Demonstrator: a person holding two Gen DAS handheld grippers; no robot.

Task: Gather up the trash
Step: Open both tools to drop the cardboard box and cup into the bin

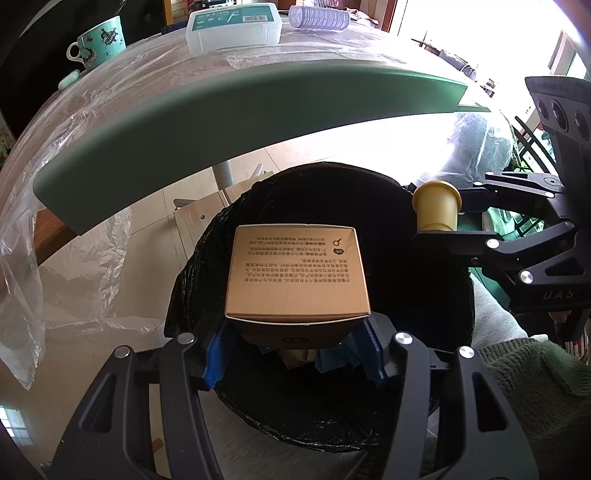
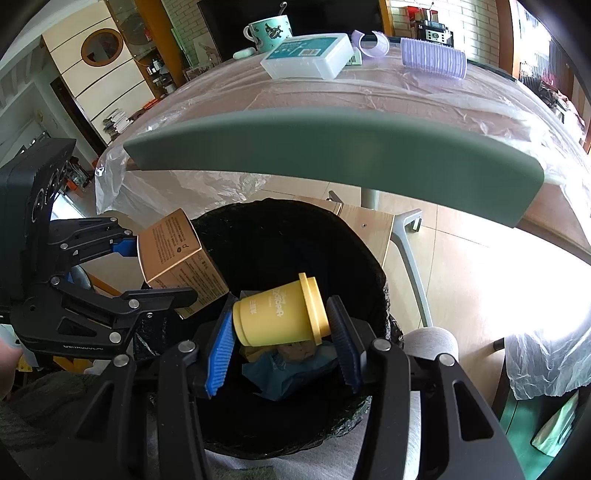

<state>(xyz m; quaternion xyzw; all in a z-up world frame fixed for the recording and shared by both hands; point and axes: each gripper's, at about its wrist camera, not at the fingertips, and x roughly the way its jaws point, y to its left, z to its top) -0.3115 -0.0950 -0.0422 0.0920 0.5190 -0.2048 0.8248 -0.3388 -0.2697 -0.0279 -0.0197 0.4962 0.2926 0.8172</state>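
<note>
1. Left wrist view: the left gripper (image 1: 297,354) is closed part-way on a tan printed carton (image 1: 297,277). The blue pads (image 1: 214,358) press on the carton's lower sides, and the carton is held over the mouth of the bin (image 1: 436,295), which is lined with a black bag.

2. Right wrist view: the right gripper (image 2: 282,339) is closed part-way on a yellow cup (image 2: 280,314), which lies on its side between the pads, rim toward the right pad. The cup is likewise suspended over the bin opening, and the carton (image 2: 173,254) is seen just beside it on the left.

3. Some waste is already visible at the bottom of the bin: a blue crumpled wrapper (image 2: 288,373) and some brownish scraps. Their exact nature cannot be determined.

4. Step in hand, as judged: both items have been brought to the bin and are positioned for disposal. Neither has yet been let go.

5. Next move, as judged: both grippers are to be opened so that the carton and the cup drop into the bag. The carton is wide compared with the free opening, so it should be centred over the mouth before release; otherwise it may catch on the rim.

6. Behind the bin, a desk (image 2: 406,96) covered with clear plastic film is seen beyond a green chair back (image 2: 332,147). A patterned mug (image 2: 269,31), a white lidded box (image 2: 310,55) and lilac hair rollers (image 2: 432,57) stand on it. Whether any of these is trash cannot be determined.
</note>
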